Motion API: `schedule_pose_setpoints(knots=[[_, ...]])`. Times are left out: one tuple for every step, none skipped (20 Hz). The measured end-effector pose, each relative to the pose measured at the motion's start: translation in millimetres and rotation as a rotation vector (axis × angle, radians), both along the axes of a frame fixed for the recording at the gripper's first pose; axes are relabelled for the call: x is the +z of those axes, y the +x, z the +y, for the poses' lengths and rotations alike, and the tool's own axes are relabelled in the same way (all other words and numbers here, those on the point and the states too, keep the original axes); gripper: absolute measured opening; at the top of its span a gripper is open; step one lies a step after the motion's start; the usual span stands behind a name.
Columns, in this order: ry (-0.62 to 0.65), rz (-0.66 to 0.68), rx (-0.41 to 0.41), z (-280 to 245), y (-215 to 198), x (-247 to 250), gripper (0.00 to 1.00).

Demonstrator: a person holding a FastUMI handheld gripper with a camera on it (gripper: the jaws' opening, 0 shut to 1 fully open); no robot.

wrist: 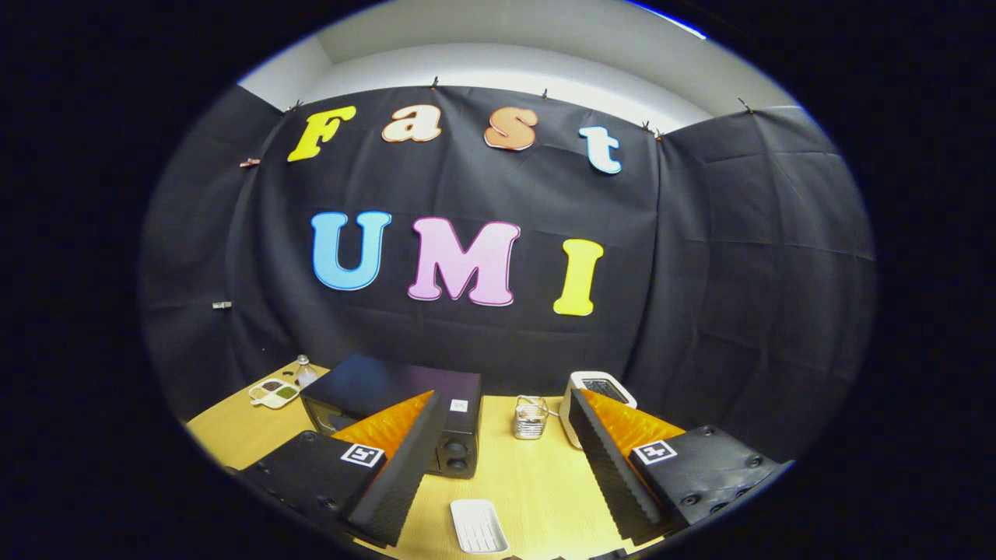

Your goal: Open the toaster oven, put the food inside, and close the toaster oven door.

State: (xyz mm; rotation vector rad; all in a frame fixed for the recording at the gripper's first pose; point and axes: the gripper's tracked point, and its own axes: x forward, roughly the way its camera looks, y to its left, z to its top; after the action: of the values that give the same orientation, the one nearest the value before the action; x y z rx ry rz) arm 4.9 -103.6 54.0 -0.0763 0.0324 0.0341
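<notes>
A black toaster oven (pixel 397 400) stands on the wooden table beyond my left finger, its front with two knobs partly hidden by that finger; its door looks closed. My gripper (pixel 502 424) is open, held above the table, with nothing between its fingers. A small white ribbed tray (pixel 478 525) lies on the table low between the fingers, close to me; I cannot tell whether any food is on it.
A small wire-and-glass holder (pixel 531 420) stands ahead between the fingers. A white device (pixel 599 389) sits behind my right finger. Left of the oven are a small white sectioned dish (pixel 274 393) and a little bottle (pixel 305 372). The black cloth wall closes the table's far side.
</notes>
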Motion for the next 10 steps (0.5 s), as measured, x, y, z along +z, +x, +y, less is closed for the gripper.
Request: schedule_pose_setpoints(knots=[[-0.002, -0.01, -0.004, -3, -3, 3, 1.0], [-0.013, -0.022, -0.007, -6, -4, 7, 1.0], [-0.022, -0.029, -0.009, -7, -8, 8, 1.0], [-0.023, -0.034, -0.007, -5, -10, 9, 1.0], [-0.015, -0.032, 0.0, -2, -11, 9, 1.0], [-0.004, -0.024, 0.007, 2, -10, 7, 1.0], [0.007, -0.014, 0.009, 4, -10, 4, 1.0], [0.017, -0.007, 0.013, 6, -9, 3, 1.0], [0.03, -0.004, 0.014, 8, -8, 1, 1.0], [0.04, -0.002, 0.018, 11, -6, 1, 1.0]])
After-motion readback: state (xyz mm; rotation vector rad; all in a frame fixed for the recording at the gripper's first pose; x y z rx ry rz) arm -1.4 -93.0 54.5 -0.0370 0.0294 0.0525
